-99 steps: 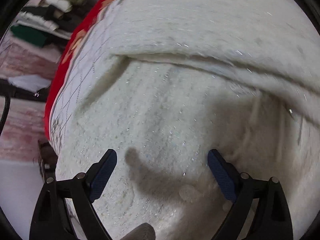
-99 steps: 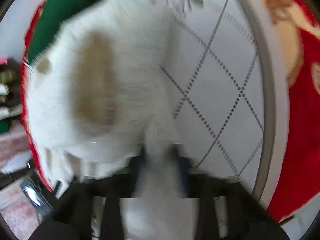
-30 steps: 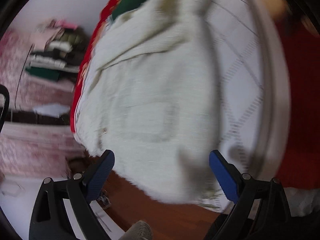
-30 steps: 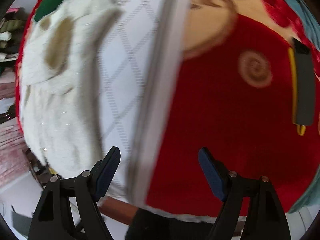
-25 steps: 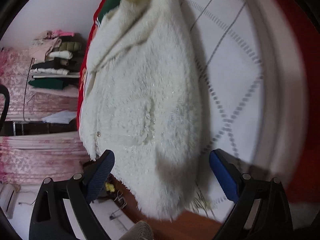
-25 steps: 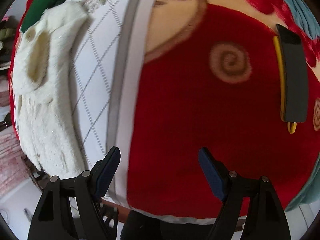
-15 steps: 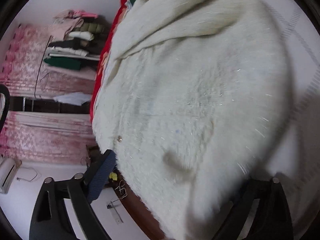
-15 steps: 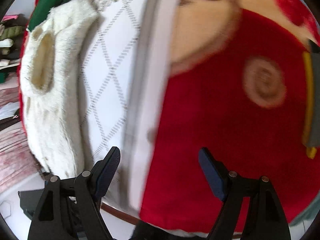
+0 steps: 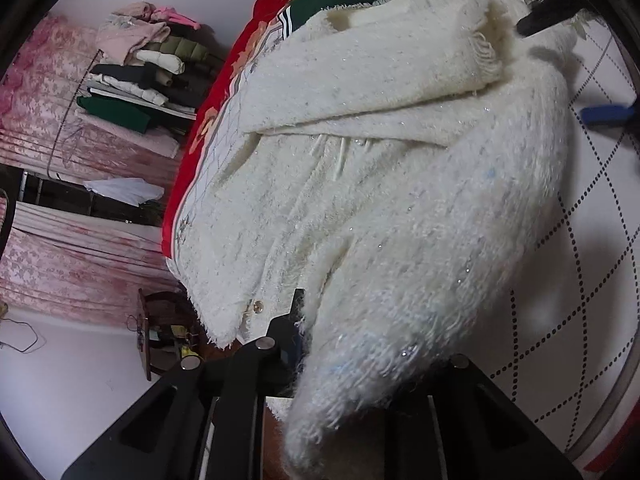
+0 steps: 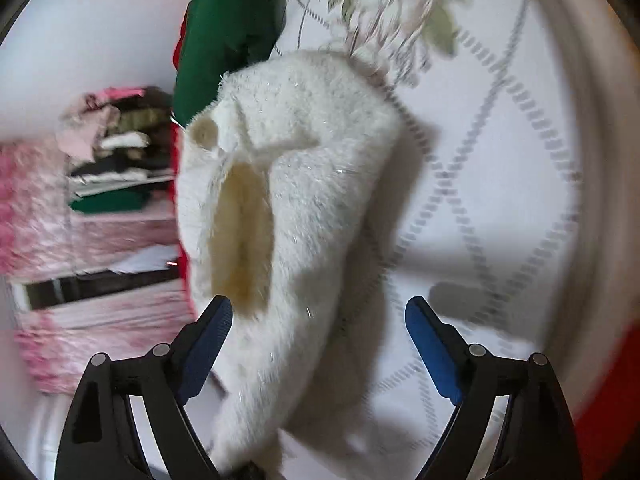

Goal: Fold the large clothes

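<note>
Left jaws: left gripper [image 9: 352, 344] has just closed on the near hem corner of the white fluffy cardigan [image 9: 380, 184]; fabric bunches between the jaws and spills over them.
Right jaws: right gripper [image 10: 319, 320] stands wide, having just opened a little further; the cardigan's near end lies between the blue pads [image 10: 430, 344], not pinched.
Garment: lies lengthwise on the bed, one sleeve [image 9: 372, 92] folded across the body, neck opening turned toward the right wrist camera.
Step in hand: judged as taking hold of the lower hem to bring it up over the body.
Next move: right jaws likely need to close on the opposite hem corner, level with the left, so the fold lifts evenly; thick pile may slip unless gripped deep.
Surface: bed cover [image 10: 500, 200], white with dotted diamond lines, grey border and red field; a green garment [image 10: 232, 28] lies at its far end.
Room: pink curtains [image 9: 44, 92]; stacked folded clothes [image 9: 140, 76] on a shelf.
</note>
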Action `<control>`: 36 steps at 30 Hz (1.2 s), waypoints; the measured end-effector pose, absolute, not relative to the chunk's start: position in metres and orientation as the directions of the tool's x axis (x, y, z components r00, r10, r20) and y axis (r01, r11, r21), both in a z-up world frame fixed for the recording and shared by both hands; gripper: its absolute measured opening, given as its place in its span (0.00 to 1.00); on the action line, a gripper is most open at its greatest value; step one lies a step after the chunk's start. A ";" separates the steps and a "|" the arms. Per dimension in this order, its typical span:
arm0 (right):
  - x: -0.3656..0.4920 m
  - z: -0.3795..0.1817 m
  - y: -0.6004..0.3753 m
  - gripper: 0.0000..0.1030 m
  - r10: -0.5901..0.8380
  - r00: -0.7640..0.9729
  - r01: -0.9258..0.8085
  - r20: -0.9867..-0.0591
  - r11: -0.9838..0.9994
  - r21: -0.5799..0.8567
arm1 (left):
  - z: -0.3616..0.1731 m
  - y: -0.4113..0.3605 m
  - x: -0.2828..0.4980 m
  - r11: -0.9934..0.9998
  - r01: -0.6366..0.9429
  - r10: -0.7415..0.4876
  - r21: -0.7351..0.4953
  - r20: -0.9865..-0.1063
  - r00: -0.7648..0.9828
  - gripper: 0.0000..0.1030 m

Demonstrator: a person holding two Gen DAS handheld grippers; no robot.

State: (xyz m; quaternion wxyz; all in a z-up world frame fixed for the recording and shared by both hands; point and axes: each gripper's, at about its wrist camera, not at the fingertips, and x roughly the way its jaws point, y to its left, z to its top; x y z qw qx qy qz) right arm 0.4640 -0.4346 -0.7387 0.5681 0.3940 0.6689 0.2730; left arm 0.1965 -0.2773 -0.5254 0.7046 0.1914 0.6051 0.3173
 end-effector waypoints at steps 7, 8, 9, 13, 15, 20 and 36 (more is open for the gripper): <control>0.455 -0.731 -0.376 0.11 0.818 -0.001 0.223 -0.575 0.560 0.798 | -0.501 -0.261 0.195 0.787 -0.203 0.607 0.582 -0.789 0.090 0.12; 0.456 -0.717 -0.374 0.11 0.811 0.006 0.205 -0.586 0.572 0.794 | -0.491 -0.253 0.194 0.804 -0.211 0.583 0.556 -0.806 0.098 0.12; 0.457 -0.696 -0.371 0.10 0.806 0.018 0.192 -0.592 0.578 0.793 | -0.484 -0.246 0.193 0.817 -0.215 0.564 0.535 -0.820 0.102 0.12; 0.460 -0.628 -0.343 0.10 0.765 0.027 0.109 -0.643 0.637 0.763 | -0.450 -0.207 0.191 0.872 -0.228 0.467 0.432 -0.875 0.129 0.12; 0.461 -0.589 -0.329 0.10 0.738 0.030 0.058 -0.674 0.672 0.739 | -0.433 -0.170 0.192 0.904 -0.257 0.383 0.341 -0.914 0.136 0.12; 0.469 -0.523 -0.259 0.10 0.647 0.031 -0.063 -0.762 0.762 0.645 | -0.416 -0.075 0.196 0.938 -0.311 0.210 0.154 -0.965 0.154 0.12; 0.506 -0.594 0.036 0.11 0.247 -0.105 -0.188 -0.963 0.946 0.263 | -0.505 0.183 0.198 0.820 -0.561 -0.031 -0.114 -0.987 0.155 0.52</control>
